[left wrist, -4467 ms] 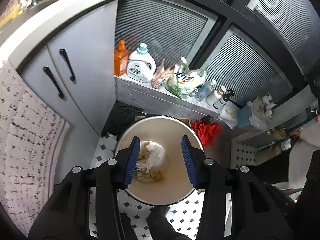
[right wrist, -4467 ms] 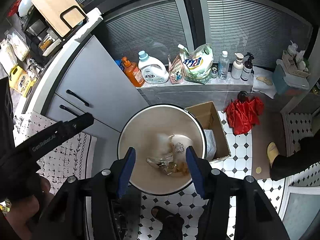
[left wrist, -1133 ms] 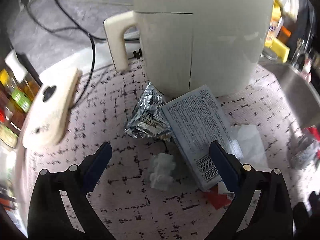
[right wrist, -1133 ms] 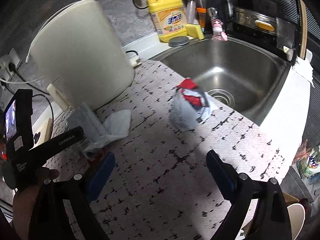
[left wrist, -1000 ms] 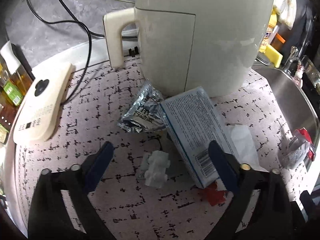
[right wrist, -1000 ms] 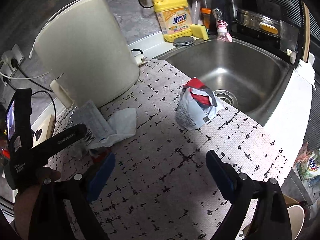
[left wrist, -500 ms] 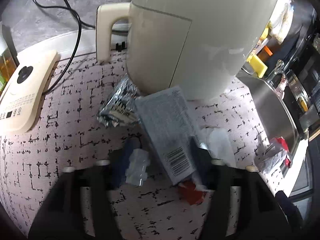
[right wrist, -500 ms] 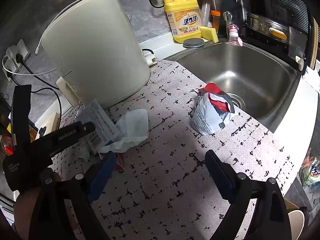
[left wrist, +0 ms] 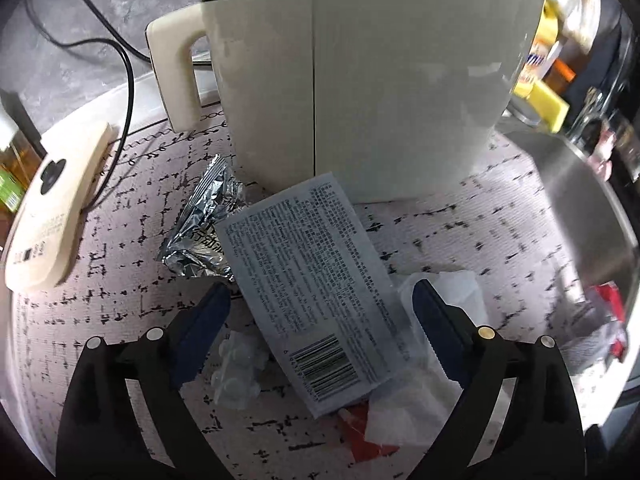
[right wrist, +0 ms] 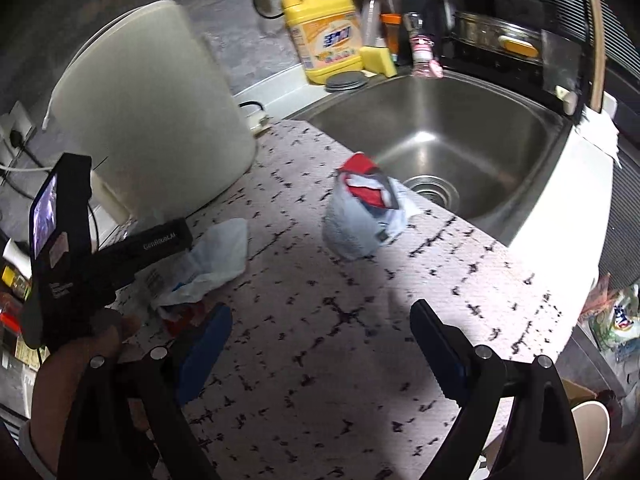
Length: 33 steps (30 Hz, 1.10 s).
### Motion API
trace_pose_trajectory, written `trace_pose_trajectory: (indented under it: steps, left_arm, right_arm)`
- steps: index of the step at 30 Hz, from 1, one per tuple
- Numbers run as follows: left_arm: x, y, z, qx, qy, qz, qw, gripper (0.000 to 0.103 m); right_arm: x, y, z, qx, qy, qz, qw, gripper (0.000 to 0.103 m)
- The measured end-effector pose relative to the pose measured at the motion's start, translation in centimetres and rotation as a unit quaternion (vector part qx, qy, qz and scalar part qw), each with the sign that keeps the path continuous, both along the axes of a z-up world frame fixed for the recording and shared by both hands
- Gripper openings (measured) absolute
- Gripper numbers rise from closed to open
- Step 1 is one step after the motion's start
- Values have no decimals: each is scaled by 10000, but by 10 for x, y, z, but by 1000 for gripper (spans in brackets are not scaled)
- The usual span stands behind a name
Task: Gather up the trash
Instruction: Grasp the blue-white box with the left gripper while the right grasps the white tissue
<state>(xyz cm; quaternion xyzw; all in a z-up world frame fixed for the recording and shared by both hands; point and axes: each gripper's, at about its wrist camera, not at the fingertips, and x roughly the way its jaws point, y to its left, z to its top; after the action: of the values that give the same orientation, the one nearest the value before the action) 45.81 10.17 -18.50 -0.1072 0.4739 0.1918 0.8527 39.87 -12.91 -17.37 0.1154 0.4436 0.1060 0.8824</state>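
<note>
On a patterned counter mat (left wrist: 120, 304), the left gripper (left wrist: 320, 312) hovers with jaws opening wide, a flat printed packet (left wrist: 308, 280) lying between them but untouched. Light and floppy, it will likely bend and slide; pinching across its barcode end looks safest (crumpled tissue (left wrist: 420, 392) sits just beneath). The right gripper (right wrist: 320, 332), spread and empty, waits short of a crumpled wrapper (right wrist: 360, 216) ahead, beside the sink (right wrist: 460, 136).

both wrist views steeply down, close over the patterned mat (left wrist: 120, 300), shared white tissue (right wrist: 216, 256)
</note>
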Motion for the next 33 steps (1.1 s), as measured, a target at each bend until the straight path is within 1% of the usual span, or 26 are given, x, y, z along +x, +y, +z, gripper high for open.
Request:
trace_pose_trajectory:
  steps: [1, 3, 5, 6, 8, 10, 11, 17, 22, 28, 31, 32, 33]
  left_arm:
    - [2, -1, -2, 61, 51, 11, 10000, 92]
    - [-1, 0, -1, 43, 10, -1, 10000, 92]
    - [-8, 1, 4, -20, -123, -36, 9999, 76]
    - [-10, 1, 5, -24, -144, -40, 9999, 75]
    - [-17, 5, 8, -157, -214, -141, 9995, 71]
    - [-26, 12, 13, -234, -228, -155, 9993, 70]
    - [-32, 16, 18, -250, -320, -142, 9991, 69]
    - [-51, 39, 38, -159, -584, -60, 9981, 69]
    - [-66, 62, 43, -279, -777, 129, 9965, 69]
    - [-82, 79, 43, -283, -831, 280, 9957, 69]
    - [-89, 88, 41, -266, -807, 379, 9957, 69]
    - [-90, 91, 41, -257, -796, 414, 9956, 69]
    - [-93, 94, 40, -247, -784, 461, 9955, 69]
  right_arm:
    - [0, -2, 0, 7, 4, -36, 10000, 88]
    - [0, -3, -1, 15, 2, -85, 10000, 88]
    - [0, -2, 0, 20, -6, -100, 9999, 88]
    - [0, 0, 0, 28, -12, -96, 9999, 88]
    - [1, 3, 1, 41, -34, -57, 10000, 88]
    - [1, 10, 3, 61, -72, 11, 10000, 88]
    - [1, 13, 4, 80, -85, 41, 9999, 87]
    - [6, 33, 5, 188, -74, 272, 9994, 78]
    - [15, 47, 1, 250, 10, 450, 9987, 73]
    - [23, 64, -11, 282, 180, 648, 9973, 66]
    - [26, 73, -18, 259, 276, 772, 9963, 59]
    - [26, 76, -21, 248, 317, 811, 9959, 55]
    - [27, 79, -24, 237, 368, 864, 9953, 47]
